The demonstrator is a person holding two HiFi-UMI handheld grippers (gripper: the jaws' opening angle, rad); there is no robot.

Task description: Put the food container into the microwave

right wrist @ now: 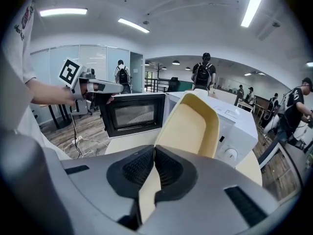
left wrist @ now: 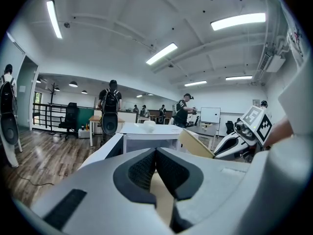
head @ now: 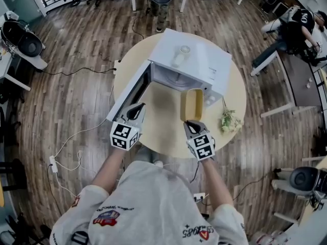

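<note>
Plainly, the right gripper is clamped on the near rim of the food container, a smooth, pale-yellow, round-cornered tub. It holds the tub tilted over the round beige surface, just before the boxy white microwave. The left gripper, closed and empty, sits by the open glossy door, probably to hold it aside.

Food container before microwave

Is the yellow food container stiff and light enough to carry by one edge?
Probably stiff: the food container, pinched at one end by the right gripper, shows no sag. Likely light, since it looks empty. It may tilt, as the grip is off-centre.
</note>
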